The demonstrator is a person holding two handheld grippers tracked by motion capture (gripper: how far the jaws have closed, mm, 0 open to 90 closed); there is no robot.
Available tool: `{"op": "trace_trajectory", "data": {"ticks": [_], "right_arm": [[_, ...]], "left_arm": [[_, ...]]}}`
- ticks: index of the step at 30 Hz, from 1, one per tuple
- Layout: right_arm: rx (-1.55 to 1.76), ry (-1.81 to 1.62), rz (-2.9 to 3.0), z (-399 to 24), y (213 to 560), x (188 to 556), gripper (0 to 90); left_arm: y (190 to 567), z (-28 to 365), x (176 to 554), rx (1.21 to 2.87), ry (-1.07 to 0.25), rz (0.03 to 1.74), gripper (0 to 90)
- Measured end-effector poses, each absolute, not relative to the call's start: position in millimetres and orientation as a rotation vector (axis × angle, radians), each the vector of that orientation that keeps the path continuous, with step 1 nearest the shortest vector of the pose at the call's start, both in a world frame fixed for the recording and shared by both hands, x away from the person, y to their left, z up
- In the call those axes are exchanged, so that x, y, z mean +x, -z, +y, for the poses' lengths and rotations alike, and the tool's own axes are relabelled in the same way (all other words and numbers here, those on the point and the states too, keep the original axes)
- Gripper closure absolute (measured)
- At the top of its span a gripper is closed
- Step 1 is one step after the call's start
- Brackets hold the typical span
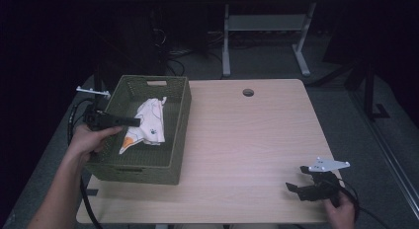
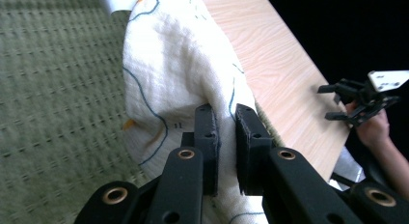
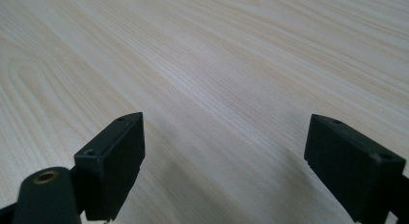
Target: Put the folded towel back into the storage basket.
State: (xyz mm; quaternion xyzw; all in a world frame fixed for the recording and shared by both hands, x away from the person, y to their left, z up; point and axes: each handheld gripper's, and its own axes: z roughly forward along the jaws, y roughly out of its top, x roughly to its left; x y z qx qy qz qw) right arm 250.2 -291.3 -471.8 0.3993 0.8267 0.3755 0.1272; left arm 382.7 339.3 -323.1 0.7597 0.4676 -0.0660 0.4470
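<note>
My left gripper (image 1: 132, 121) reaches level over the near-left rim of the green woven basket (image 1: 179, 110), my forearm coming up from the near-left corner, and its jaws are pinched tight on a fold of the white cloth (image 1: 150, 123). In the left gripper view the fabric bunches between the two black pads (image 2: 206, 137) and drapes away over the basket's woven floor. The cloth, white with thin blue lines and an orange patch, lies inside the basket, towards its middle and right wall.

My right gripper (image 1: 301, 182) rests low at the near-right corner of the table (image 1: 247, 140), my hand behind it; its jaws stand wide apart with nothing but bare wood between them.

The table is pale wood with a round cable hole (image 1: 248, 92) near its far edge. Beyond it the room is dark, with a white desk frame (image 1: 262, 26) and cables on the grey floor.

The basket fills the table's left side, touching the near-left edge; from its right wall across to my right gripper the tabletop lies open.
</note>
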Motion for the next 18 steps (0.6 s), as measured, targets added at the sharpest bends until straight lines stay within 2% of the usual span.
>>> {"op": "trace_trajectory", "data": {"ticks": [15, 18], "right_arm": [[1.181, -1.072, 2.417, -288.6, 475.0, 252.1, 13.8], [1.184, -1.071, 2.42, -288.6, 475.8, 252.6, 13.8]], "left_arm": [[345.2, 349.1, 400.2, 2.001, 0.154, 1.167, 81.9], [348.0, 348.7, 407.0, 2.078, 0.1, 1.128, 80.9]]}}
